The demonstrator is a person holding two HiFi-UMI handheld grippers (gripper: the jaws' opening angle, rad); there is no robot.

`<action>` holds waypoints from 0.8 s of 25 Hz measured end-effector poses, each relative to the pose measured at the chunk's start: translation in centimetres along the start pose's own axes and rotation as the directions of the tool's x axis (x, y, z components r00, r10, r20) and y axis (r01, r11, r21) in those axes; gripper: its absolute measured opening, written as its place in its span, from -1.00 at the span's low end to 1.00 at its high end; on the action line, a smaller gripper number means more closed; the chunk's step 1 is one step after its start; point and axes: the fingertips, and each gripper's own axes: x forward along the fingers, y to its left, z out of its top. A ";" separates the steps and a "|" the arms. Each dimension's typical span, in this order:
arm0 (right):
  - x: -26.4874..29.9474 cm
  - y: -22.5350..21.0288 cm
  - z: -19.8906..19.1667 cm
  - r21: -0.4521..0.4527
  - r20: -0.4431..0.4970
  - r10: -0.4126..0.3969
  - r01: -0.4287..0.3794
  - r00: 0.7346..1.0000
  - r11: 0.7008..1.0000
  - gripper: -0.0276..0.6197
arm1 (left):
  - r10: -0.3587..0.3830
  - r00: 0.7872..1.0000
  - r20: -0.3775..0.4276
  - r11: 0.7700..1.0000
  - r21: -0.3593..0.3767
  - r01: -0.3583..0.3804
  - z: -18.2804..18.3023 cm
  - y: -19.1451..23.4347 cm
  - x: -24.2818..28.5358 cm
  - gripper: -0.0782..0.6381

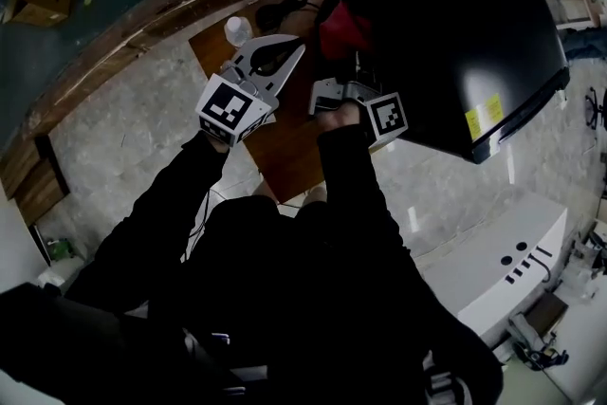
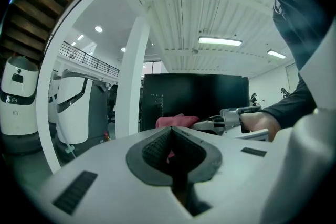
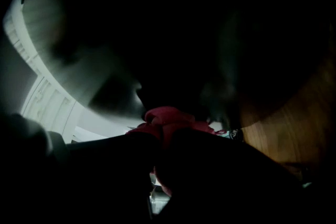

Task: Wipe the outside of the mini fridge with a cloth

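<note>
Upper middle, the right tool point(image 1: 349, 71) clamps the red cloth point(image 1: 341, 31) against the black mini fridge point(image 1: 455, 24); the left tool point(image 1: 283, 50) is closed and empty.

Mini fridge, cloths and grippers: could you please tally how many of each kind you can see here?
Mini fridge: 1
Red cloth: 1
Grippers: 2 (left gripper, right gripper shut on the cloth)
Total: 4
</note>
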 end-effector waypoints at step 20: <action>0.7 -23.8 -0.9 0.084 0.021 -0.247 0.244 0.969 0.966 -0.75 | 0.038 0.960 -0.279 0.996 -0.070 -0.060 -17.0 1.7 5.7 -0.77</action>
